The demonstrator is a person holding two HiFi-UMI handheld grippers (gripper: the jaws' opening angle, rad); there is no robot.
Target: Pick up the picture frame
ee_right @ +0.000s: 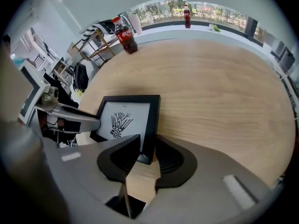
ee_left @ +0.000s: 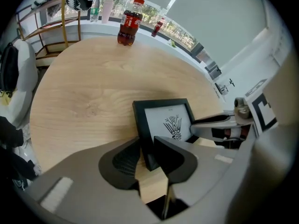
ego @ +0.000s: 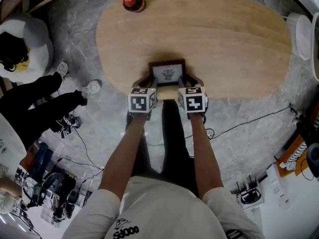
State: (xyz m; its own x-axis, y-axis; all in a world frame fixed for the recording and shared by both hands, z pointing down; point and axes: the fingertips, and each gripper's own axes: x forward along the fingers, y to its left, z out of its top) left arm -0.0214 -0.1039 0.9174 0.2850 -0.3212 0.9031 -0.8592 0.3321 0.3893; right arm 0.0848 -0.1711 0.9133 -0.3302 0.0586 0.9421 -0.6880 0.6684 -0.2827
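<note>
Wooden table [ego: 224, 44] (bearing picture frame [ego: 168, 73], cola bottle [ego: 133, 2]) stands on marbled floor [ego: 75, 39].

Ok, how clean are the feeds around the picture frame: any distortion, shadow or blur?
Head view: sharp, picture frame throws a soft shadow on the table. Left and right gripper views: heavy fisheye bending, dark corners, frame print crisp.

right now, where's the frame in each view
Head view: frame centre, near edge of the table.
Left gripper view: frame lower centre, left side between the jaws.
Right gripper view: frame lower left-centre, right side between the jaws.
Shared: cola bottle at the far edge.
</note>
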